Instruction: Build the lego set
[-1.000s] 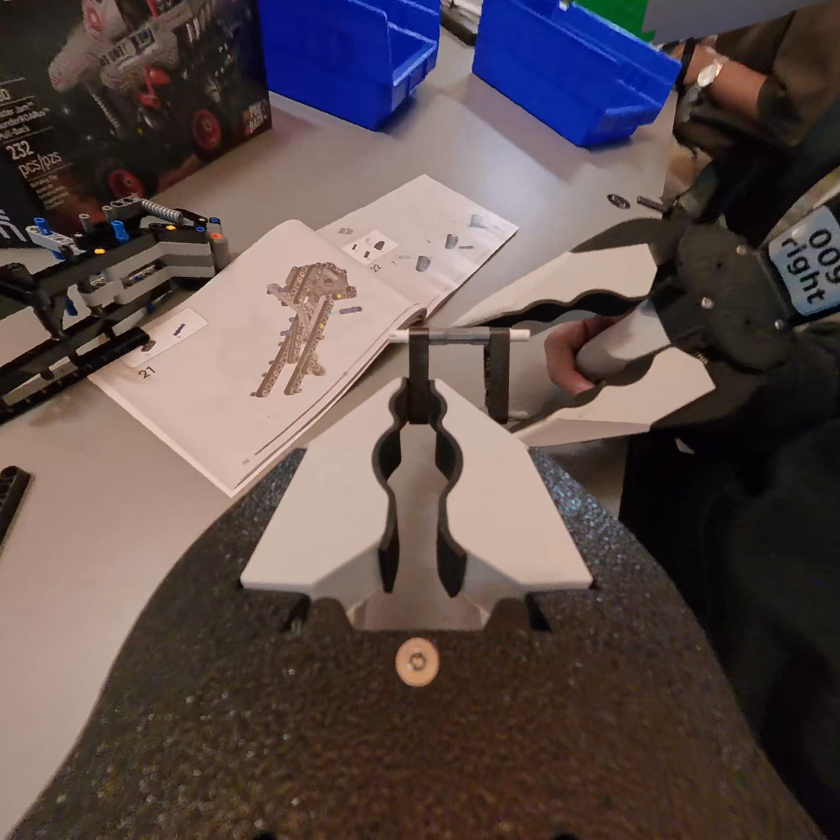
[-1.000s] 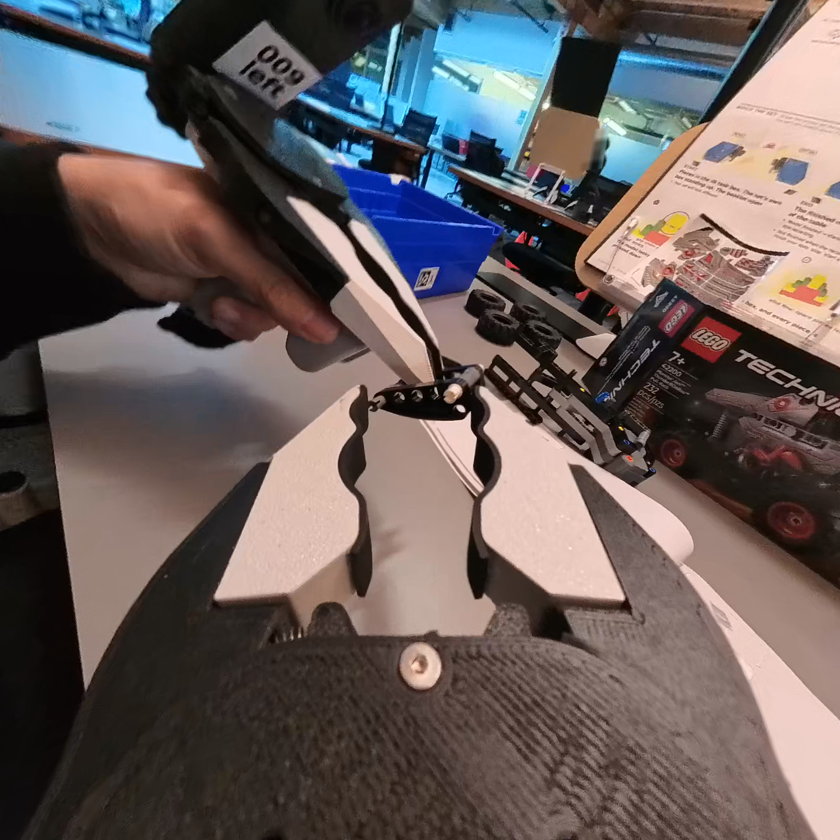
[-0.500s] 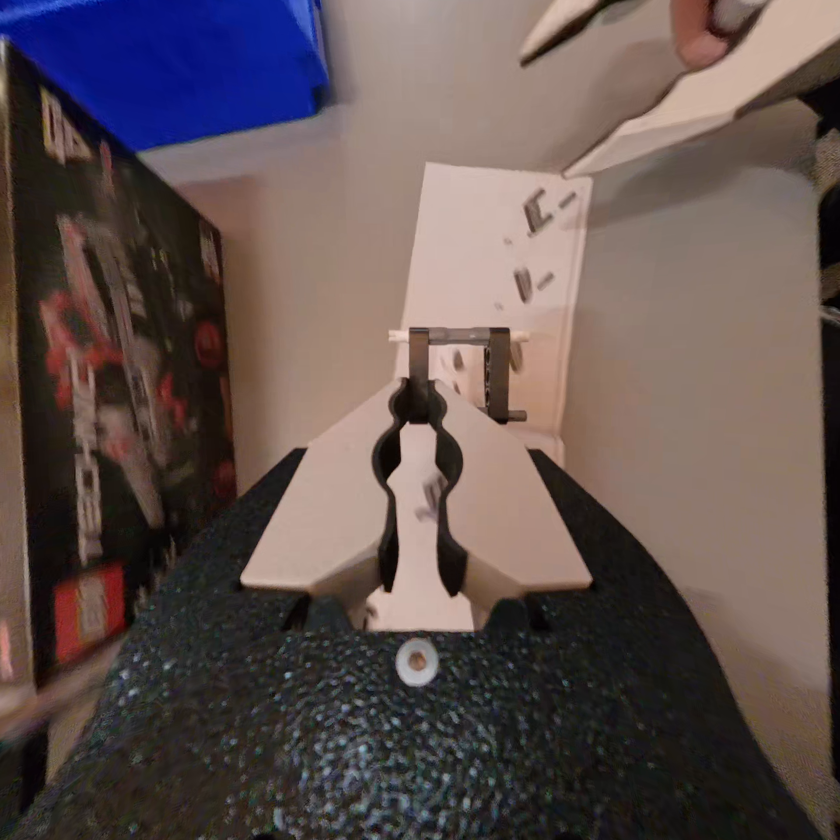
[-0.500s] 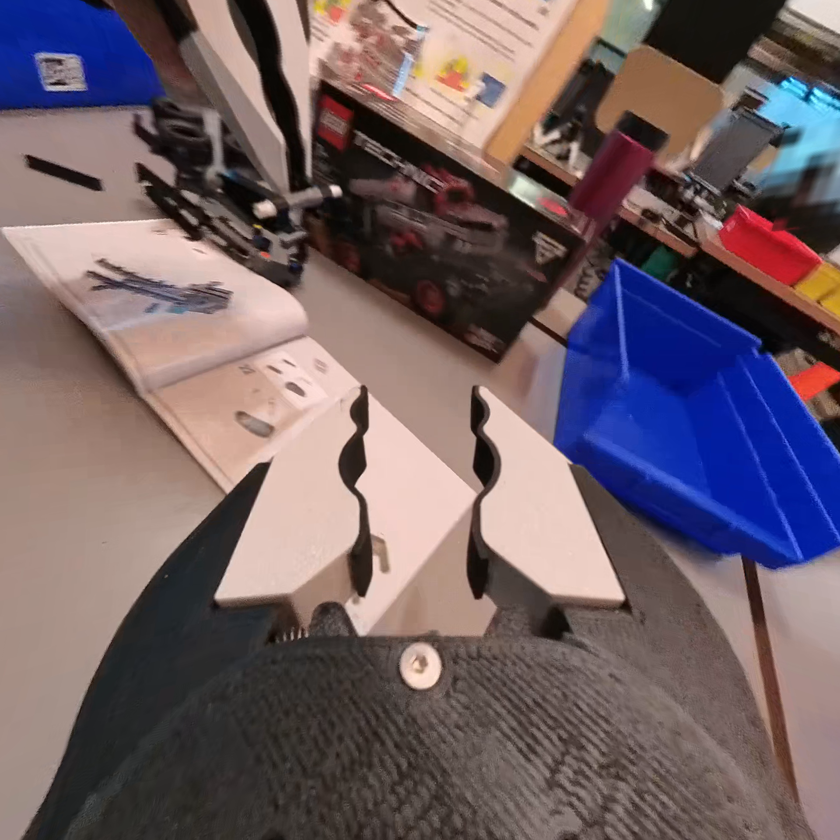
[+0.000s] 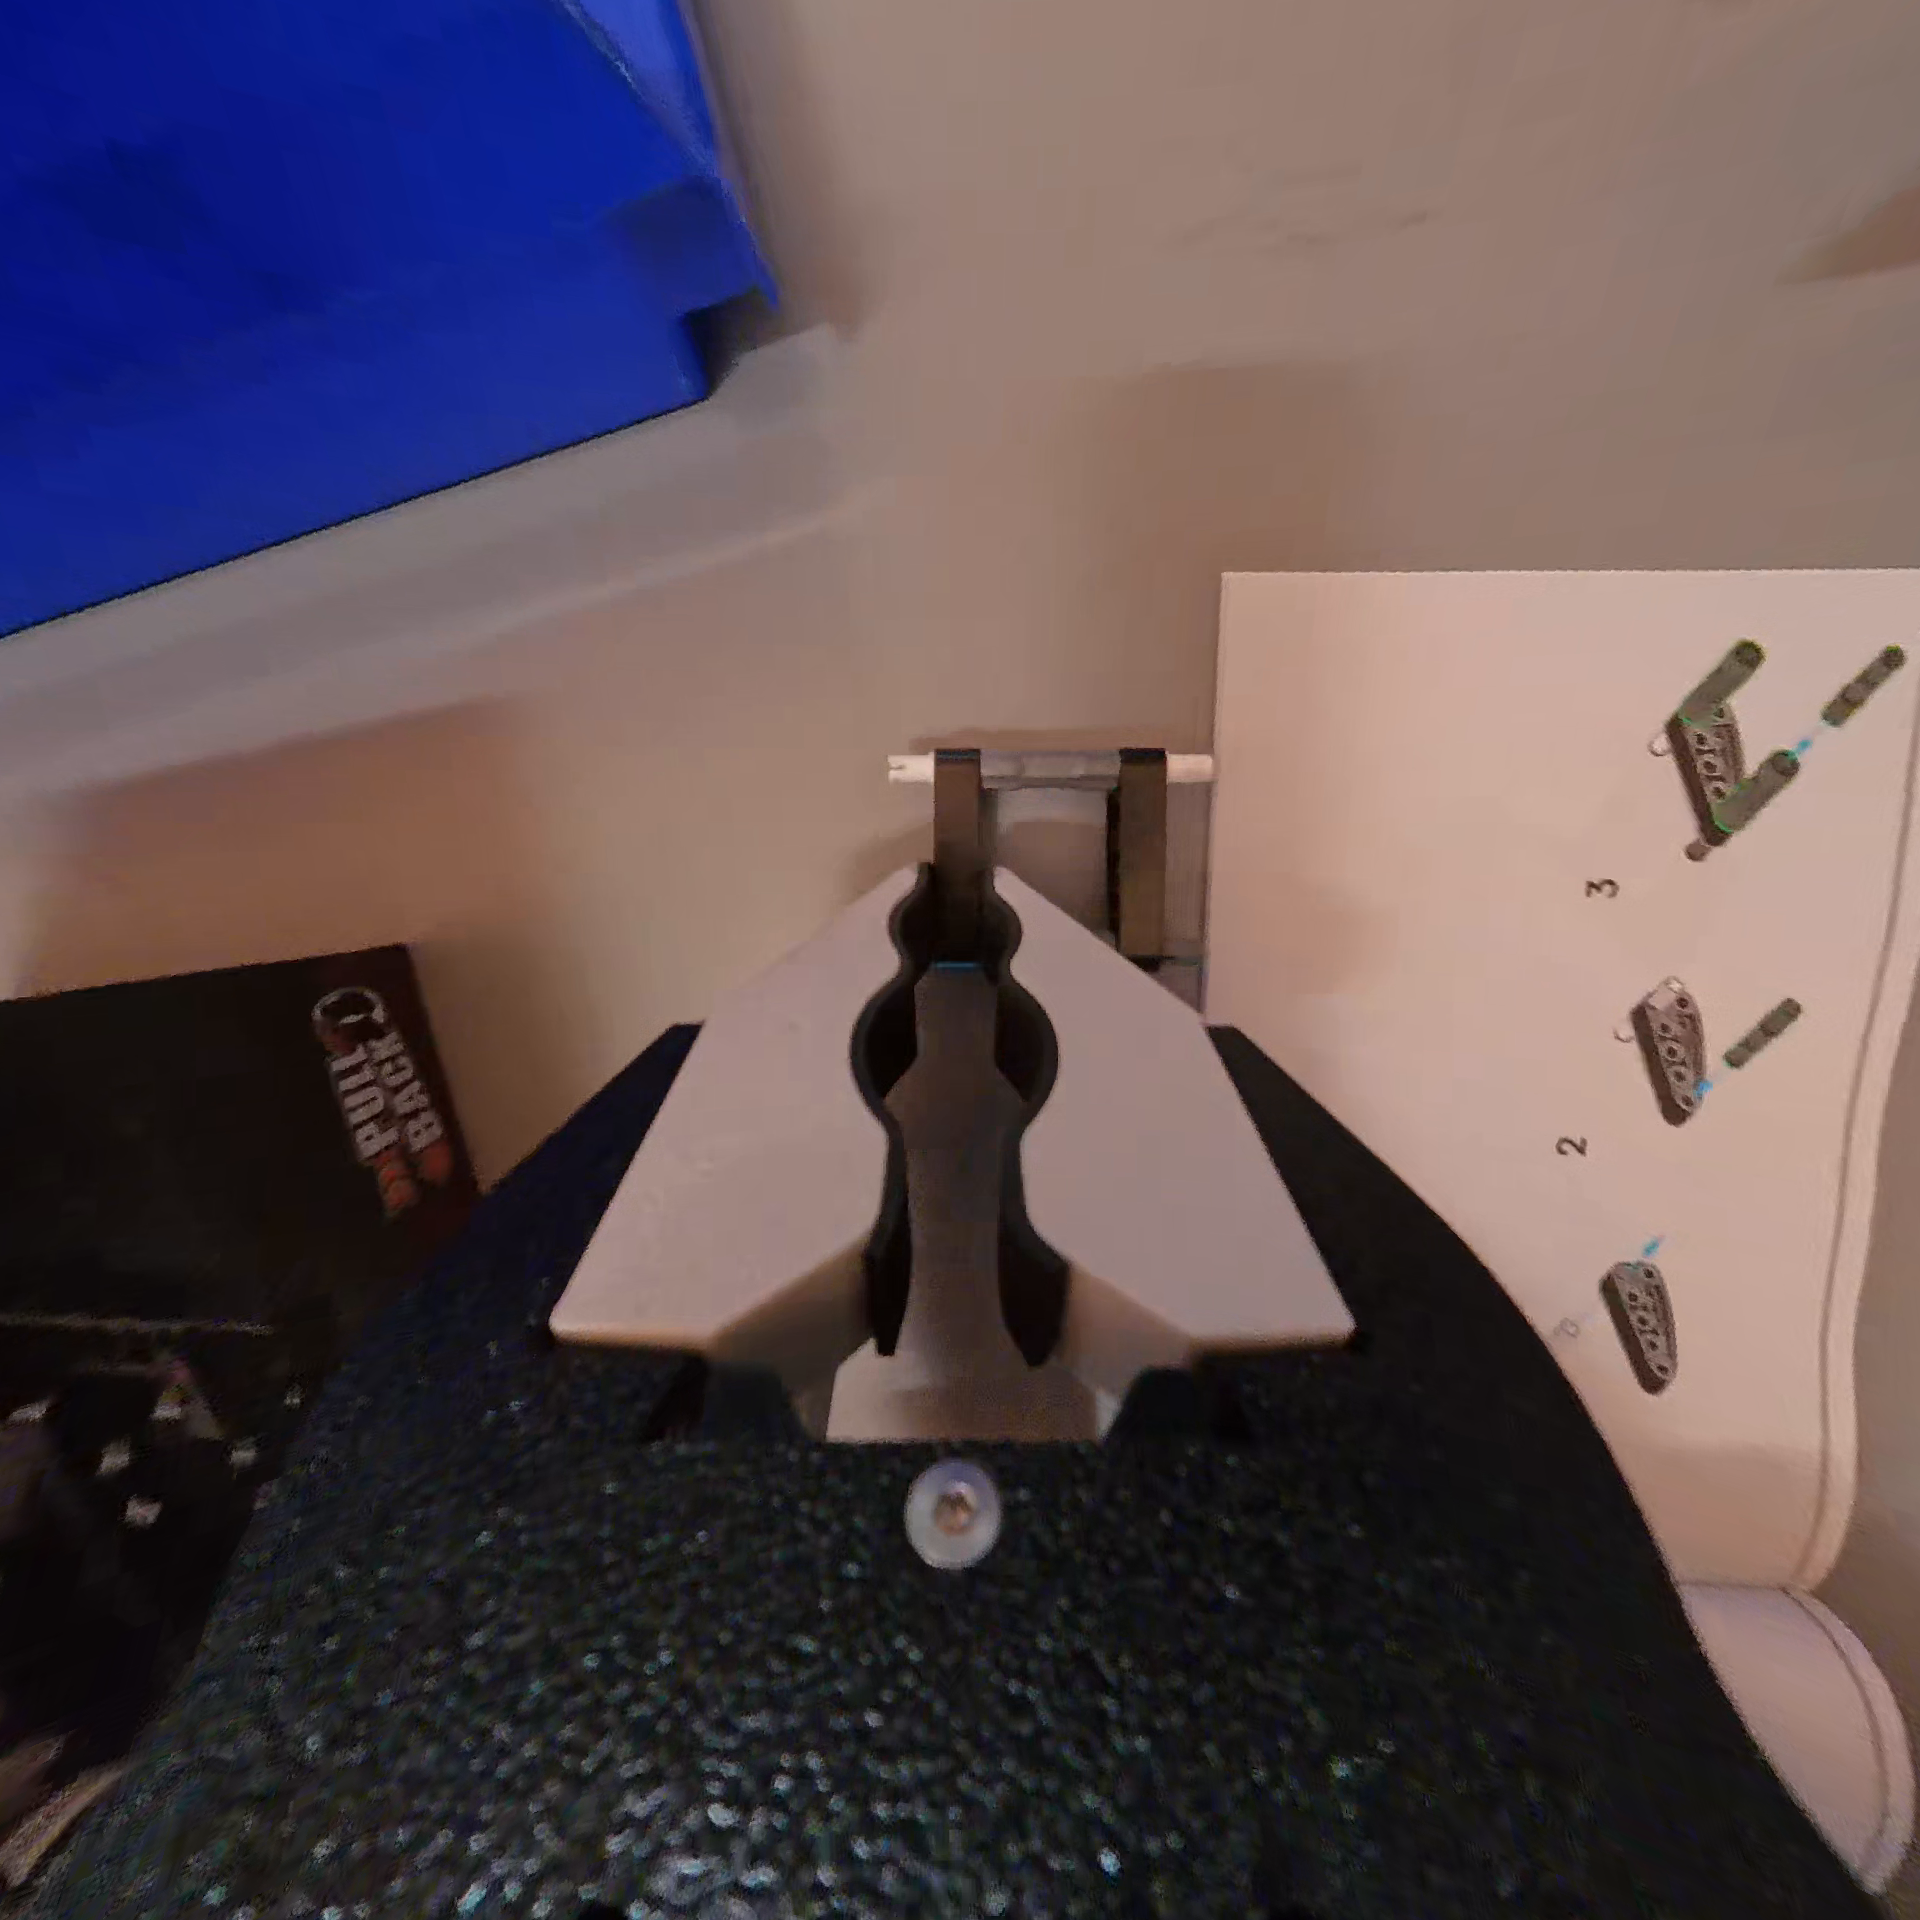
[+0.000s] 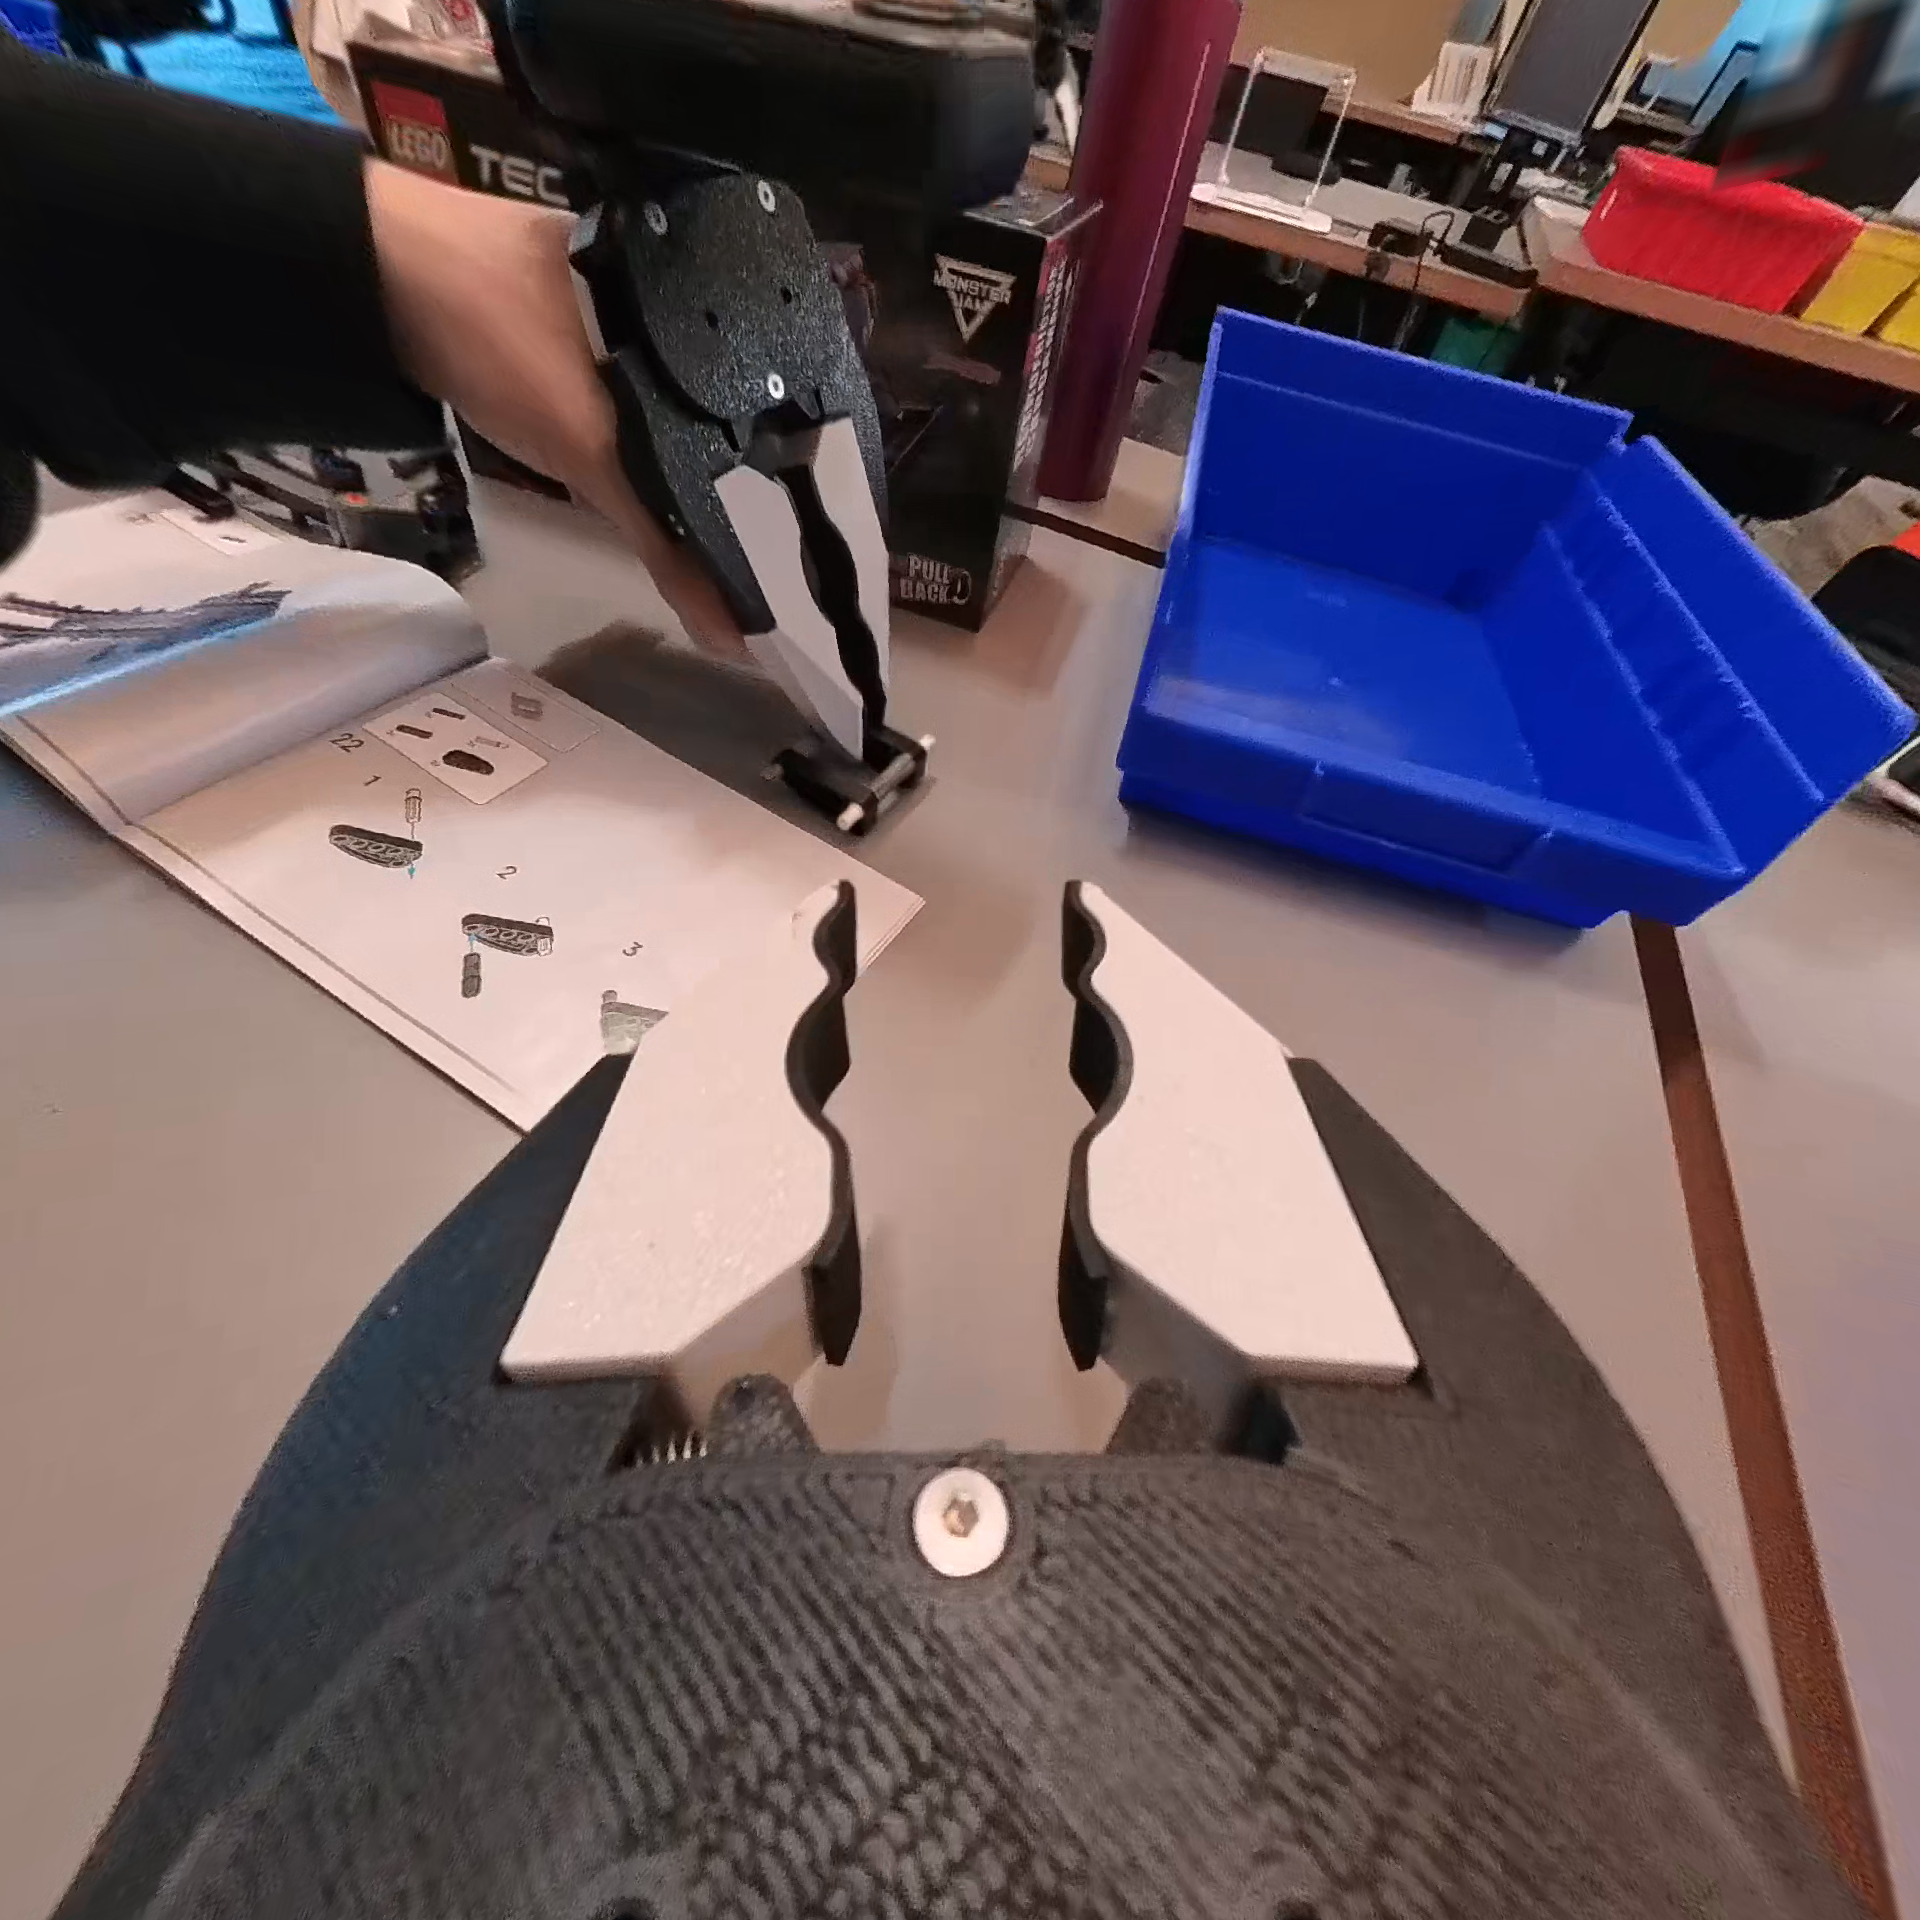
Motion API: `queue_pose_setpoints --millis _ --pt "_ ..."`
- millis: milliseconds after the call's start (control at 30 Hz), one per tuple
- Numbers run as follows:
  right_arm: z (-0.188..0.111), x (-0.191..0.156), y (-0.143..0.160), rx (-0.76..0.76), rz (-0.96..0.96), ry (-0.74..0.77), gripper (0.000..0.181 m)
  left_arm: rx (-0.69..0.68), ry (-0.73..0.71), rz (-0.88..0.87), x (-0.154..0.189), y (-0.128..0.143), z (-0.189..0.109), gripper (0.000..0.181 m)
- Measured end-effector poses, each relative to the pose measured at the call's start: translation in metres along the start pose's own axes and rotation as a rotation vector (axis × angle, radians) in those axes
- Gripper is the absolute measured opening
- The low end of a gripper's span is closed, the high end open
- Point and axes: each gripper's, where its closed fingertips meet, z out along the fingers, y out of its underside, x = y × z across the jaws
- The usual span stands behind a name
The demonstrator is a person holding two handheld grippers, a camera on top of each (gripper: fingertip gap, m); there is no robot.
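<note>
Manual lies open on the left of the counter, box behind it, blue bin right. A second ago both hand-held grippers met mid-air over the subassembly; now the right hand-held gripper has let go and pulled back, jaws wide apart, empty. Left hand-held gripper stays clamped on one black beam of the subassembly, lowered to the counter just past the manual's corner. Likely that sub-step is finished. Subassembly sits well ahead of the right one.
</note>
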Motion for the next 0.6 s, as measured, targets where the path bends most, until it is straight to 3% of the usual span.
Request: queue_pose_setpoints --millis 133,267,367,433,533,600 --pt "0.007 -0.005 0.009 -0.029 0.008 -0.029 0.036 0.037 0.005 -0.014 -0.005 0.001 0.001 0.005" --pt "0.014 -0.013 0.026 -0.117 -0.024 -0.058 0.036 0.041 -0.026 0.004 -0.005 0.003 -0.006 0.024" --pt "0.012 -0.03 0.035 -0.181 -0.075 -0.149 0.039 0.076 -0.095 -0.02 0.001 -0.002 -0.029 0.039" --pt "0.006 -0.041 0.037 -0.195 -0.107 -0.215 0.041 0.124 -0.182 -0.042 0.011 -0.002 -0.057 0.038" --pt "0.0 -0.04 0.038 -0.206 -0.128 -0.221 0.041 0.264 -0.139 -0.16 0.073 0.002 -0.08 0.031" --pt "-0.001 -0.035 0.041 -0.223 -0.149 -0.196 0.04 0.289 -0.089 -0.225 0.118 0.017 -0.07 0.032"
